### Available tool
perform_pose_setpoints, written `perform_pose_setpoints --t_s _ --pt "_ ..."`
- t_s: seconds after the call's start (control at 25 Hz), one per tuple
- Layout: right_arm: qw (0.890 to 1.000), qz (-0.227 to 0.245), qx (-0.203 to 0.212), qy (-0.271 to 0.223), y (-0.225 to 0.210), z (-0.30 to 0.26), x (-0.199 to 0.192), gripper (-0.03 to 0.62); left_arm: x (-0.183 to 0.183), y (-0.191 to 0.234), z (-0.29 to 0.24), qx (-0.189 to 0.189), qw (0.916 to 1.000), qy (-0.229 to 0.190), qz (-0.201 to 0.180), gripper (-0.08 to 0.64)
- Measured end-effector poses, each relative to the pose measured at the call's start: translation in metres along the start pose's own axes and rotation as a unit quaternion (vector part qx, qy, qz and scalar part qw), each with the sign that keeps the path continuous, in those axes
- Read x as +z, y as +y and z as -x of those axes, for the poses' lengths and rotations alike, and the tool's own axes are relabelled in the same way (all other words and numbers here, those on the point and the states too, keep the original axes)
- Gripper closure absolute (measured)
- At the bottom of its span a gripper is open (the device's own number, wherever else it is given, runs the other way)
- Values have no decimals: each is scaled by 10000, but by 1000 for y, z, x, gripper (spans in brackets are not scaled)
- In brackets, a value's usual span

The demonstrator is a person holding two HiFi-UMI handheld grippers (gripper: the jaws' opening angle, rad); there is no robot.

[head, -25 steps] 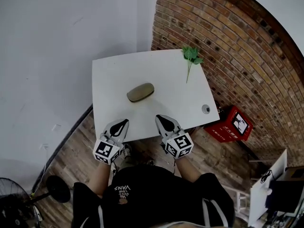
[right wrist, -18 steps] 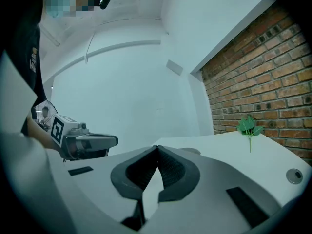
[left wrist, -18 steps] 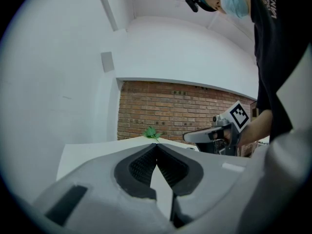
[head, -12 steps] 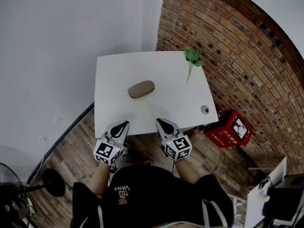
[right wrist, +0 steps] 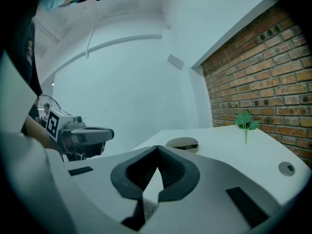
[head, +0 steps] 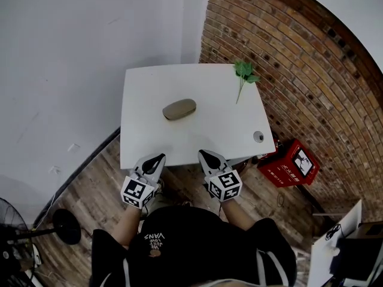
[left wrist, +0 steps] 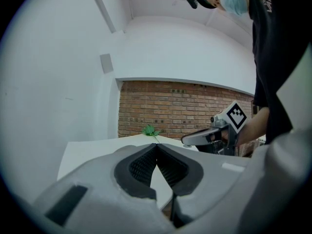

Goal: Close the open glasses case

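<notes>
Head view: left gripper (head: 159,158), jaws pressed together on nothing, hovers at the table's (head: 140,94) near edge. The glasses case (head: 179,109) lies mid-table, lid slightly ajar. Right gripper (head: 203,154), likewise closed and empty, hovers at that same edge.

The glasses case (head: 179,109) lies mid-table (head: 143,142), with a leafy sprig (head: 243,73) at the far right. The left gripper (head: 157,159) and right gripper (head: 206,155) are side by side at the near edge.
</notes>
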State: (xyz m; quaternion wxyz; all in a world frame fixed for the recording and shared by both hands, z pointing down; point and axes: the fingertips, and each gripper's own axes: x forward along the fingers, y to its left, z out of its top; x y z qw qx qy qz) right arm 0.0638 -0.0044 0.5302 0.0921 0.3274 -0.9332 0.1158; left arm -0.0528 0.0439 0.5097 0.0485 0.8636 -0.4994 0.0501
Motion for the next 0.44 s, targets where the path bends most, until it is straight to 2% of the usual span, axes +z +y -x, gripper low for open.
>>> perform_pose_setpoints --t_s 0.44 --pt "10000 26 -10 59 1 -3 0 594 -2 -1 -4 -88 9999 18 64 549"
